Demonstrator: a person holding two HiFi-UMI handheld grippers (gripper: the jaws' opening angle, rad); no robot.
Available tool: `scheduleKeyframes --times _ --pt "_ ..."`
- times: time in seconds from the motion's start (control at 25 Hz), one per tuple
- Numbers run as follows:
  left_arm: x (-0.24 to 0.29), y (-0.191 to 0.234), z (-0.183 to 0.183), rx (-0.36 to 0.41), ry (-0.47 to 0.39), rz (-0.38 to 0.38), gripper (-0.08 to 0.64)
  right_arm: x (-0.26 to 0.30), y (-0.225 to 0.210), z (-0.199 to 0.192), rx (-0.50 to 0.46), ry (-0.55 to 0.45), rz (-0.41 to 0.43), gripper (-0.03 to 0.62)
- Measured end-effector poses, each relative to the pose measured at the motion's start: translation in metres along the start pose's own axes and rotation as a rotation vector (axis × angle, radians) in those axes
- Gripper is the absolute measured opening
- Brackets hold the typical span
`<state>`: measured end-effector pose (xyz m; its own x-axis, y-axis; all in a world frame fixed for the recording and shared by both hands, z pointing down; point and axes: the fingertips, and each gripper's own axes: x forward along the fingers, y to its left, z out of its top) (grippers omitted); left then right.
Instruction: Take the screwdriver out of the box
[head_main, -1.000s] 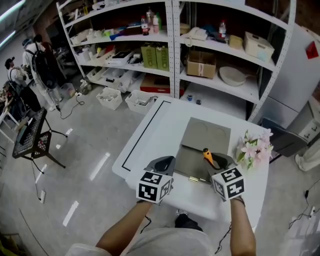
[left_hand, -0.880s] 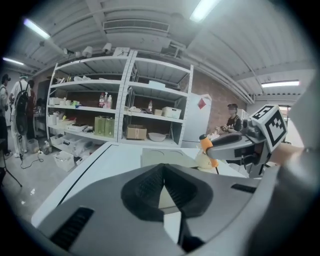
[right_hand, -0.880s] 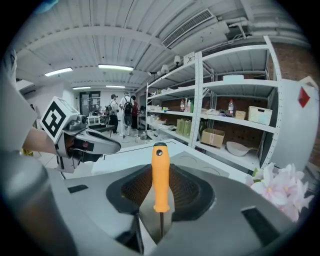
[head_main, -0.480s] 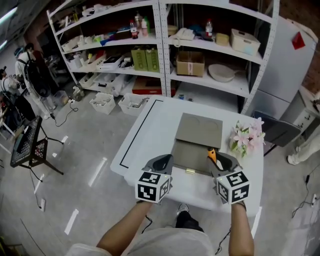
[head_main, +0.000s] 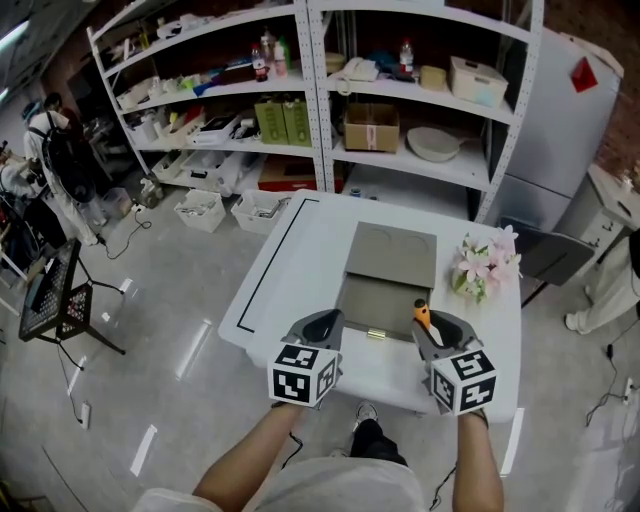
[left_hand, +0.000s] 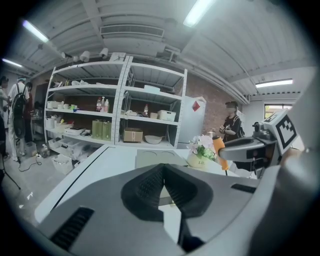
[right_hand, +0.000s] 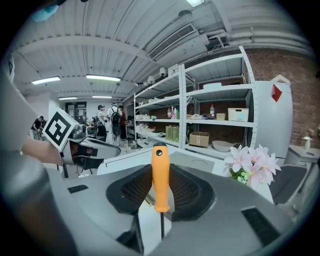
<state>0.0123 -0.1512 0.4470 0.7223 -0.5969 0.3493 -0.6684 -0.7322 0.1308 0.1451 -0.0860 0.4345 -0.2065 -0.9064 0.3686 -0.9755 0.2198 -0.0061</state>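
My right gripper (right_hand: 160, 187) is shut on the screwdriver (right_hand: 160, 175), whose orange handle stands upright between the pads with its dark shaft pointing down. In the head view the screwdriver (head_main: 424, 320) pokes up from the right gripper (head_main: 440, 333) over the near right part of the white table. The grey box (head_main: 385, 275) lies open on the table ahead, its lid folded back. My left gripper (head_main: 318, 328) hovers near the table's front edge, to the left of the box. Its jaws (left_hand: 164, 187) are shut with nothing between them.
A pot of pink flowers (head_main: 483, 266) stands at the table's right edge, close to the box. Metal shelving (head_main: 330, 90) full of boxes and bottles rises behind the table (head_main: 290, 270). People stand at the far left (head_main: 55, 170).
Both grippers have drawn back from the box toward the table's front edge. The right one has lifted a little with the screwdriver held in it.
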Motion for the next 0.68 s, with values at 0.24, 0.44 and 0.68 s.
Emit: scheduleKeyframes --times 0.24,0.44,0.68 --pt "0.001 -0.007 -0.001 0.004 0.0 -0.011 0.006 -0.007 0.0 -0.002 0.005 -0.007 -0.005 0.112" --pt "0.001 -0.011 -0.002 0.006 0.007 -0.017 0.006 -0.01 -0.002 -0.001 0.004 -0.008 -0.007 0.112" --pt "0.003 -0.012 -0.001 0.007 0.007 -0.019 0.006 -0.01 -0.004 -0.001 -0.001 -0.008 -0.007 0.112"
